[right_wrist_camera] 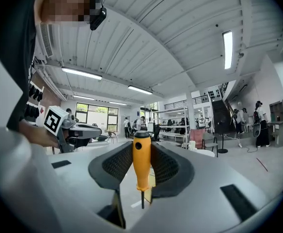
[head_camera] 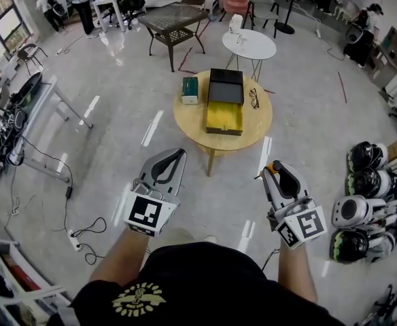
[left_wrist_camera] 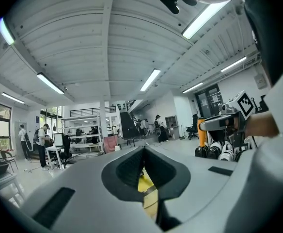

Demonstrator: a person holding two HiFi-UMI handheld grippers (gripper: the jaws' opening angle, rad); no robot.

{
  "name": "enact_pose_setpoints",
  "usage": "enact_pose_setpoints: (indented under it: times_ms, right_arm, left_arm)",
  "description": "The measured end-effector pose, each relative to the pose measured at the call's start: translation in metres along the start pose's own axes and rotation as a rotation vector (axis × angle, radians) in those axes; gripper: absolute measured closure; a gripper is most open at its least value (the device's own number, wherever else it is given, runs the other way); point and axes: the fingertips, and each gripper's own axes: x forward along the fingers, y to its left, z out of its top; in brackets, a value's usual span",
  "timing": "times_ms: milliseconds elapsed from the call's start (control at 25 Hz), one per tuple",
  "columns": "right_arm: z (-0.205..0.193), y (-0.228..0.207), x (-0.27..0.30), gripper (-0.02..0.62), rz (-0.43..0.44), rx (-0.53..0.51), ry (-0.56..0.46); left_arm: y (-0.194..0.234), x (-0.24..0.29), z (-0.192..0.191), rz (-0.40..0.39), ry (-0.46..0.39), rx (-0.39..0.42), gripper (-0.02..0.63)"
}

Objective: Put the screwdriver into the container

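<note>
- right gripper [right_wrist_camera: 142,150] fingers clamp an orange-handled screwdriver [right_wrist_camera: 142,166] (handle up)
- left gripper [left_wrist_camera: 143,152] fingers pressed together, empty
- yellow open container [head_camera: 223,119] on the round wooden surface [head_camera: 187,119]

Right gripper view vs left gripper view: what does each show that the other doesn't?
Right gripper view only: orange screwdriver, handle up, clamped between the right gripper fingers. Left gripper view only: left gripper fingers holding nothing, with a yellow sliver past them, likely the container. Both: ceiling strip lights, metal shelving, people in the background.
</note>
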Motion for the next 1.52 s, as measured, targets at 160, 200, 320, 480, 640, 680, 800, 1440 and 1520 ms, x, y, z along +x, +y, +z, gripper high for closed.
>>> enact_pose_setpoints:
  times_ms: [160,200,320,480,640,680,800,1440,1520]
  right_arm:
    - [-0.006,0.001,0.012,0.466,0.015,-0.008,0.017]
    - [-0.008,0.002,0.016,0.467,0.016,-0.011,0.022]
    - [-0.01,0.002,0.027,0.466,0.011,-0.017,0.031]
    - [-0.007,-0.002,0.043,0.468,-0.01,-0.023,0.029]
    - [-0.002,-0.011,0.06,0.468,-0.036,-0.02,0.023]
    - [0.0,-0.012,0.065,0.468,-0.039,-0.021,0.023]
    - [0.004,-0.017,0.081,0.468,-0.049,-0.024,0.023]
    - [-0.001,-0.043,0.15,0.467,-0.059,-0.008,0.058]
    - [-0.003,-0.045,0.154,0.467,-0.059,-0.002,0.067]
  left_arm:
    - [0.013,-0.003,-0.021,0.027,0.035,-0.004,0.592]
    - [0.015,-0.002,-0.024,0.028,0.036,-0.007,0.592]
    - [0.023,0.007,-0.024,0.022,0.019,-0.018,0.592]
    - [0.038,0.026,-0.024,0.014,0.021,0.001,0.592]
    - [0.053,0.045,-0.019,-0.006,-0.003,0.006,0.592]
    - [0.058,0.049,-0.018,-0.011,-0.003,0.01,0.592]
    - [0.074,0.062,-0.019,-0.019,0.004,0.012,0.592]
    - [0.14,0.112,-0.027,0.002,-0.045,-0.035,0.594]
    - [0.143,0.114,-0.029,-0.001,-0.047,-0.049,0.592]
